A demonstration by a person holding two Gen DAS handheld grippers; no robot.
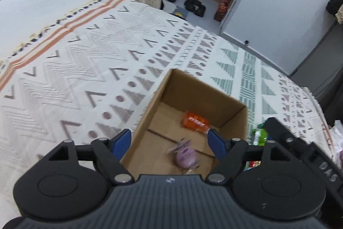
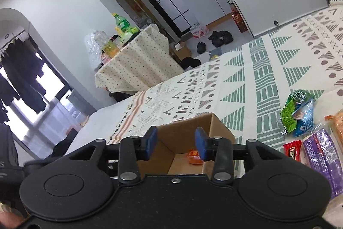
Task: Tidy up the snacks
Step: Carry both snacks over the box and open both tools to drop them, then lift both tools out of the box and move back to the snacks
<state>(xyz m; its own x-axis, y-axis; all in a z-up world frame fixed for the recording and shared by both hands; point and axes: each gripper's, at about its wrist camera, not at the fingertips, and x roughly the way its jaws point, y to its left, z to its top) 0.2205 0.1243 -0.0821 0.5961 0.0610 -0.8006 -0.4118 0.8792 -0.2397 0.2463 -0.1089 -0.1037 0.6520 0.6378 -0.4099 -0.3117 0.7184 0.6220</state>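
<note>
An open cardboard box (image 1: 231, 119) stands on the patterned bedspread. Inside it lie an orange snack packet (image 1: 195, 122) and a blurred pink wrapped snack (image 1: 186, 156). My left gripper (image 1: 169, 143) hangs over the box's near end with its blue pads wide apart and nothing between them; the pink snack lies below the gap. In the right wrist view the box (image 2: 218, 124) sits just ahead, with the orange packet (image 2: 194, 157) showing inside. My right gripper (image 2: 175, 144) is open above the box's near edge and holds nothing.
Loose snacks lie on the bedspread (image 2: 246, 79) to the right of the box: a green and blue packet (image 2: 297, 114), a small red packet (image 2: 292, 149), a purple packet (image 2: 325, 160). A green packet (image 1: 260, 134) shows beside the right gripper's body. A draped table (image 2: 137, 62) stands beyond the bed.
</note>
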